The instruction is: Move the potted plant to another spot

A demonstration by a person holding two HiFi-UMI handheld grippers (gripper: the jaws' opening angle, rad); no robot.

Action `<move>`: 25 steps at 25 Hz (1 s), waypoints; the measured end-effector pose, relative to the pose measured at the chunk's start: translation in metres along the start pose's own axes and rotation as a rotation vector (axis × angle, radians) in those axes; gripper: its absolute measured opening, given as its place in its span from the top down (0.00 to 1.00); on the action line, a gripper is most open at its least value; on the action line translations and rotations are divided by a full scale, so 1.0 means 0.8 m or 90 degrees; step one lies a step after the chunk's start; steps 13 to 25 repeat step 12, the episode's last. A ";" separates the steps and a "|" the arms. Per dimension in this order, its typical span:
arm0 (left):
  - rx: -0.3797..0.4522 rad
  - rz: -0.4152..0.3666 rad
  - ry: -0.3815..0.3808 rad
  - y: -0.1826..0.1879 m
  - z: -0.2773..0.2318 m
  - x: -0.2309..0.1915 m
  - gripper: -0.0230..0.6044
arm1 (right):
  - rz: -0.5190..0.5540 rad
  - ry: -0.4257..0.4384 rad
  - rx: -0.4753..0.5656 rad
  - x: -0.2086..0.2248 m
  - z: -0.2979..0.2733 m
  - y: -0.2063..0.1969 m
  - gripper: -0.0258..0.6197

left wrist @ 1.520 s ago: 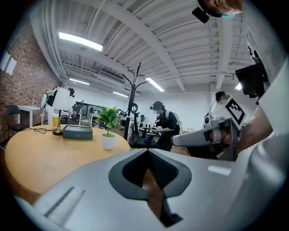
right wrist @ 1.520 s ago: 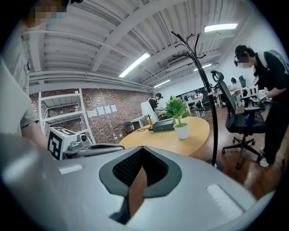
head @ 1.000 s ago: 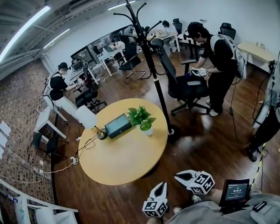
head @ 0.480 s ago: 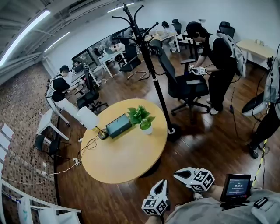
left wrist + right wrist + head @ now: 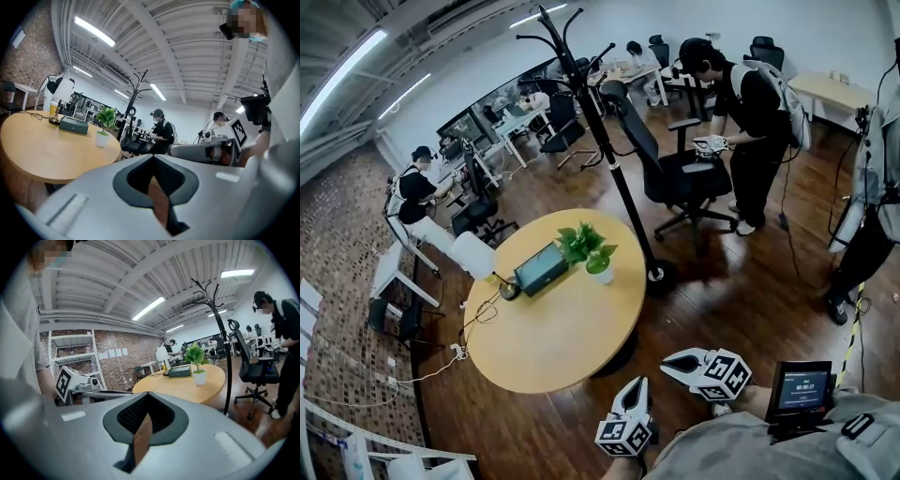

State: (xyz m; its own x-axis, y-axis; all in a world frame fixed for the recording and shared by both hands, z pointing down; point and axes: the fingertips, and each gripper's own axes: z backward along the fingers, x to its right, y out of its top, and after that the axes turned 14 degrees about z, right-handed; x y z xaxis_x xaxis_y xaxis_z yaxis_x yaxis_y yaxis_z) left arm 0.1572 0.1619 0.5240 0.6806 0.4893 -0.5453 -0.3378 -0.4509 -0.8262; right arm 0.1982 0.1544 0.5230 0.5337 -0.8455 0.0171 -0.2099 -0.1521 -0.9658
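On the round table (image 5: pixel 553 328) stands the potted plant (image 5: pixel 592 255); left gripper (image 5: pixel 637 382) and right gripper (image 5: pixel 666 360) seemingly clenched, empty.

We see the right gripper (image 5: pixel 145 420) with its jaws closed together, nothing between them. Ahead, the potted plant (image 5: pixel 197 363) stands upright on the round tabletop (image 5: pixel 187 389), just beside a dark box (image 5: pixel 180 371). To the right we see a coat stand (image 5: pixel 224 348), an office chair (image 5: pixel 253 369) and a person (image 5: pixel 286 329).

Round wooden table (image 5: pixel 553 342) carries potted plant (image 5: pixel 598 266), dark box (image 5: pixel 541 269), lamp base (image 5: pixel 508 291)
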 end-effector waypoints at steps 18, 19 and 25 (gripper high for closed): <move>0.001 -0.005 0.000 -0.003 -0.003 -0.002 0.96 | 0.002 0.001 0.006 0.003 -0.002 -0.003 0.96; 0.001 -0.005 0.000 -0.003 -0.003 -0.002 0.96 | 0.002 0.001 0.006 0.003 -0.002 -0.003 0.96; 0.001 -0.005 0.000 -0.003 -0.003 -0.002 0.96 | 0.002 0.001 0.006 0.003 -0.002 -0.003 0.96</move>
